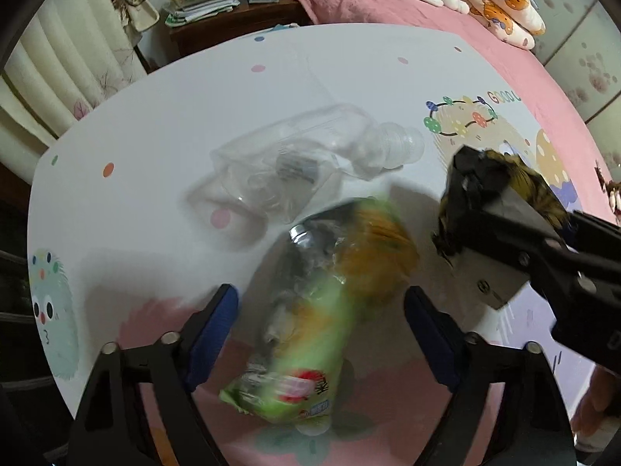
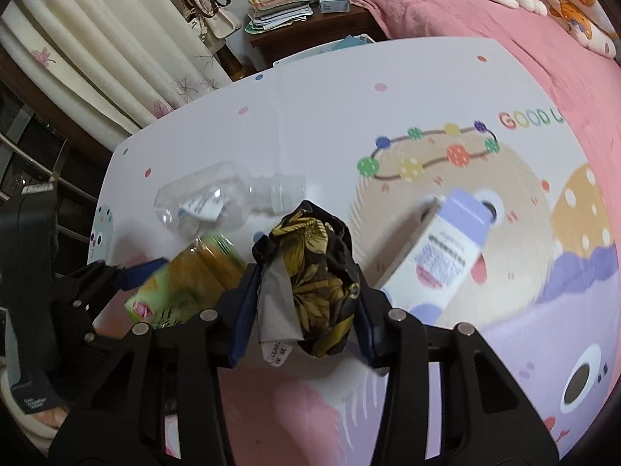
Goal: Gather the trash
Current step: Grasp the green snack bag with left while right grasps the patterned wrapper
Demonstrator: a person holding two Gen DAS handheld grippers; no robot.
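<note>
A green snack bag (image 1: 310, 334) lies on the cartoon-print table (image 1: 155, 116), blurred, between the fingers of my left gripper (image 1: 320, 293). Both blue pads stand a little off the bag, so that gripper is open. My right gripper (image 2: 306, 287) is shut on a crumpled black-and-yellow flowered wrapper (image 2: 318, 272), its pads pressing both sides. In the left wrist view the same wrapper (image 1: 493, 182) sits at the tip of the right gripper, to the right of the bag. In the right wrist view the green bag (image 2: 186, 279) lies just left of the wrapper, with the left gripper's pad (image 2: 139, 268) beside it.
A clear plastic bottle (image 1: 310, 155) lies on its side just beyond the bag, also seen from the right wrist as the bottle (image 2: 217, 202). A white-and-purple carton (image 2: 446, 248) lies to the right. A pink bed (image 2: 524, 31) borders the table; a nightstand with papers (image 2: 287, 4) stands behind.
</note>
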